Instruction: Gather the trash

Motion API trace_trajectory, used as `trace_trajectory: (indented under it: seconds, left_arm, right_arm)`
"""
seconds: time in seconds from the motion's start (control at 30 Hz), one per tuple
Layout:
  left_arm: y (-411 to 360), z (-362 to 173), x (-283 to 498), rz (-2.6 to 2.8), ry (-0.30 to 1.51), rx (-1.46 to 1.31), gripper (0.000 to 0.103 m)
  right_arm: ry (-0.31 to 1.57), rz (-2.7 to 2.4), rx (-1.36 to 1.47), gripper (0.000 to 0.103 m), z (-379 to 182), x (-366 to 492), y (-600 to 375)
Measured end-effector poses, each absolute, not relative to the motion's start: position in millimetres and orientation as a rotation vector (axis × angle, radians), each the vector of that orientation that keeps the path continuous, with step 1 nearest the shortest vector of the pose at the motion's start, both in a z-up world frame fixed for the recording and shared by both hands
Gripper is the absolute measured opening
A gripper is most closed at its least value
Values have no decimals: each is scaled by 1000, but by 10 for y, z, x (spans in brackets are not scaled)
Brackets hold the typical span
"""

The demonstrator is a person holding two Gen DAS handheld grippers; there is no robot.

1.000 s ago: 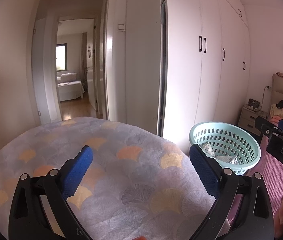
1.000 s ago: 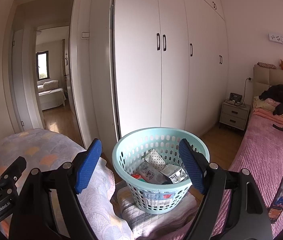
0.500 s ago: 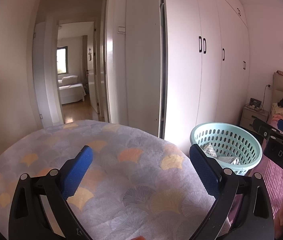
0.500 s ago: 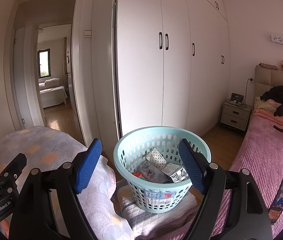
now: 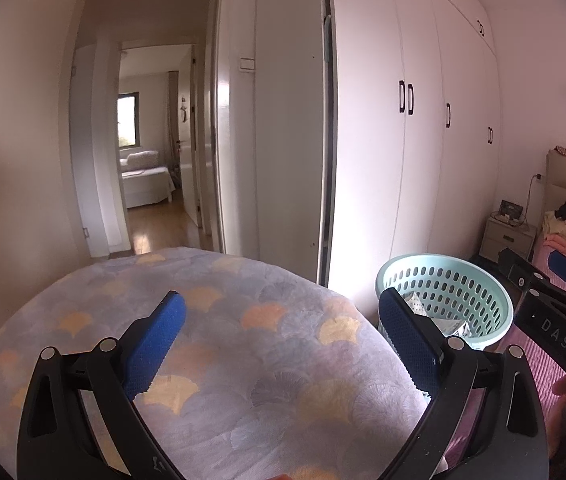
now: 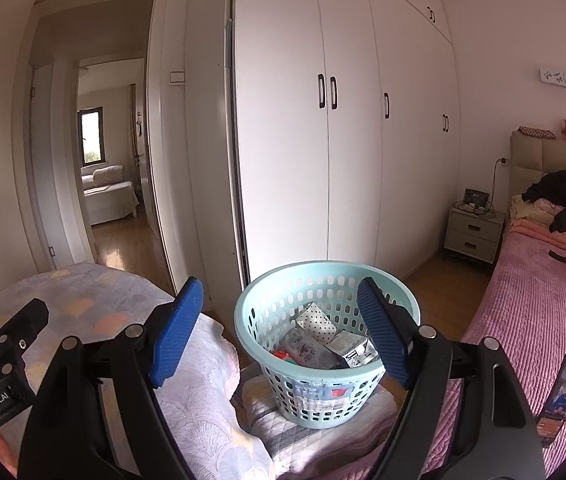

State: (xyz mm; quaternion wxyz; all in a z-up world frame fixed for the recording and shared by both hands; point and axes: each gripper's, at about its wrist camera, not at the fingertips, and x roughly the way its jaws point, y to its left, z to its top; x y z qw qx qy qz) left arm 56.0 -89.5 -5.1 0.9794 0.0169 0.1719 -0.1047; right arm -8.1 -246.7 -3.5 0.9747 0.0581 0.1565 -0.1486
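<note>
A mint green perforated basket (image 6: 323, 280) stands on a folded quilt, holding several wrappers and cartons (image 6: 323, 342). My right gripper (image 6: 281, 332) hovers just in front of it, open, with nothing between its blue pads. In the left wrist view the same basket (image 5: 479, 280) sits low at the right. My left gripper (image 5: 281, 340) hangs open over a lilac blanket (image 5: 243, 360) with yellow fan prints, holding nothing. The right gripper's black body (image 5: 555, 332) shows at that view's right edge.
White wardrobe doors (image 6: 323, 140) fill the wall behind the basket. A doorway (image 6: 107, 184) at the left leads down a hall. At the right is a pink bed (image 6: 535, 320) with a phone (image 6: 563, 392), a remote and dark clothes, and a bedside cabinet (image 6: 473, 232).
The left wrist view has risen a little, so the blanket and basket sit lower in it. The right gripper has edged slightly nearer the basket. Both stay open.
</note>
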Motion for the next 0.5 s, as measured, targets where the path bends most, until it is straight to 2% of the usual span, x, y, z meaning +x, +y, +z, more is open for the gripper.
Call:
trace_trajectory:
  seconds: [0.5]
  left_arm:
    - [-751, 7, 414, -225, 377, 7, 94]
  right_arm:
    - [292, -282, 113, 75, 96, -297, -2318]
